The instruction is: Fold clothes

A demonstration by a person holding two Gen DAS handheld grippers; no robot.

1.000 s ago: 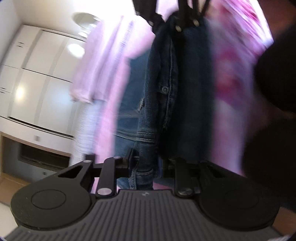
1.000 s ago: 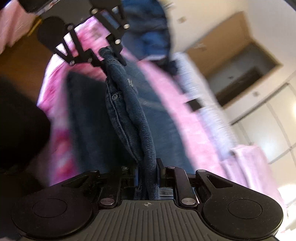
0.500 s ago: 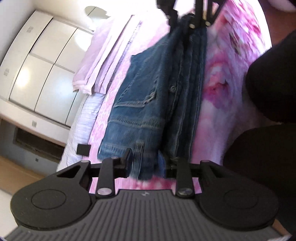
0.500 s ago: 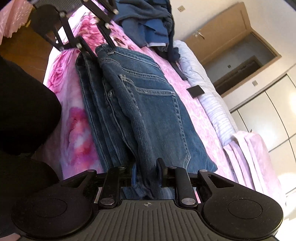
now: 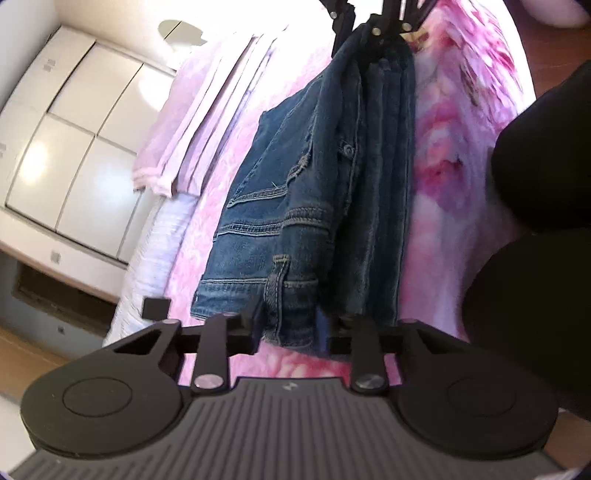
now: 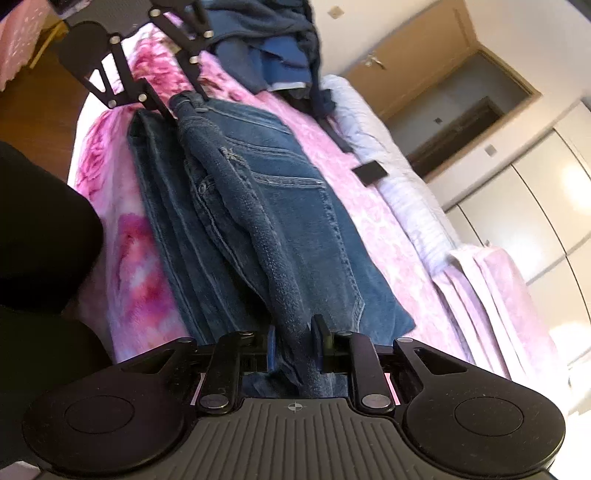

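A pair of dark blue jeans [image 5: 310, 206] is folded over lengthwise and stretched between my two grippers, lying on the pink floral bed [image 5: 443, 155]. My left gripper [image 5: 295, 328] has its jaws apart around the waistband end, with the cloth still between them. My right gripper [image 6: 295, 343] is shut on the other end of the jeans [image 6: 258, 206]. Each gripper shows in the other's view: the right one [image 5: 373, 26] at the top, the left one [image 6: 166, 96] at the top left.
Folded pale pink cloth [image 5: 192, 122] and a white quilted blanket [image 6: 399, 177] lie further across the bed. A heap of dark blue clothes [image 6: 273, 44] sits beyond the jeans. A small black object [image 6: 371, 171] lies on the bed. White wardrobes [image 5: 66, 147] stand behind. The person's dark legs [image 5: 535, 221] are alongside.
The jeans, held hanging a second ago, have come down flat onto the bed. My left gripper's jaws have moved apart. The right gripper keeps its hold.
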